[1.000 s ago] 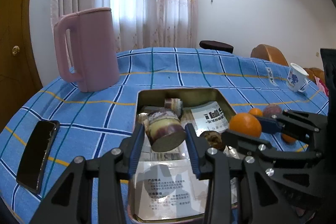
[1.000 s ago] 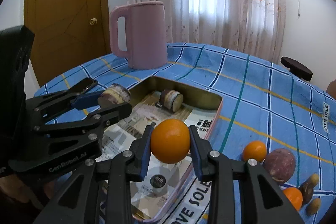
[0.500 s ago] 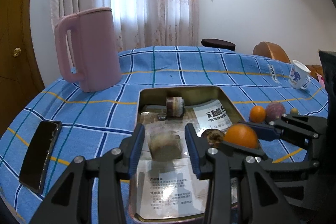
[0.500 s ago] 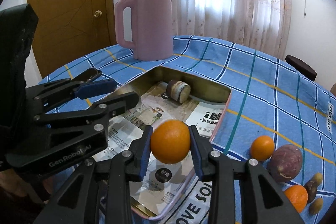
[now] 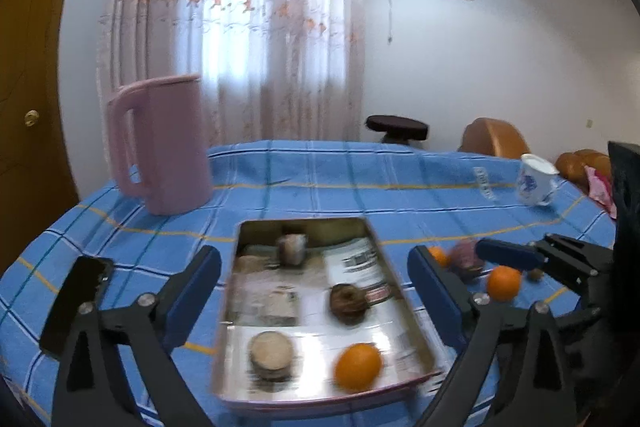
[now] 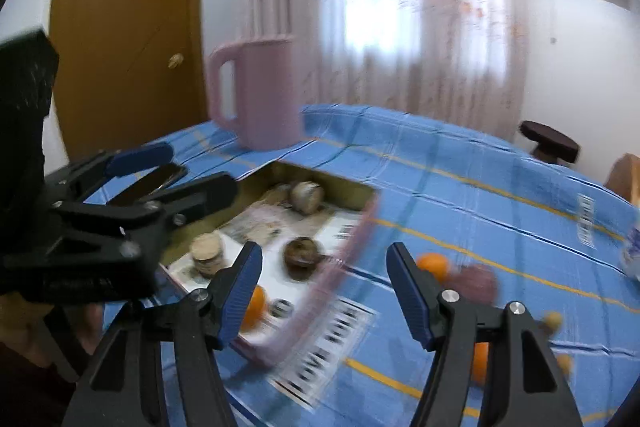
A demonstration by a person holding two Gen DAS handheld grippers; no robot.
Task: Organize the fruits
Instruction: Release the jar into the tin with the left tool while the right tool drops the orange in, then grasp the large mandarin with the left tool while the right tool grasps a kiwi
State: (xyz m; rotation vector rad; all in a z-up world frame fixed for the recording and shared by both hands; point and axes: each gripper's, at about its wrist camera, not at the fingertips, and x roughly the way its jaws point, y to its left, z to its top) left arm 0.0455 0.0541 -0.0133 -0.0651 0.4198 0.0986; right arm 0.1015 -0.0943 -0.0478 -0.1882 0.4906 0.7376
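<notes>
A metal tray lined with paper sits on the blue checked tablecloth. In it lie an orange, a cut sugarcane piece, a second piece at the far end and a dark brown fruit. My left gripper is open and empty above the tray. My right gripper is open and empty over the tray's right rim; the orange shows behind its left finger. More oranges and a purple fruit lie right of the tray.
A pink jug stands at the back left. A black phone lies left of the tray. A white and blue cup stands at the far right. Small brown fruits lie near the right-hand oranges.
Both grippers opened and pulled up and back. The sugarcane piece left my left gripper and the orange left my right gripper; both now lie in the near end of the tray.
</notes>
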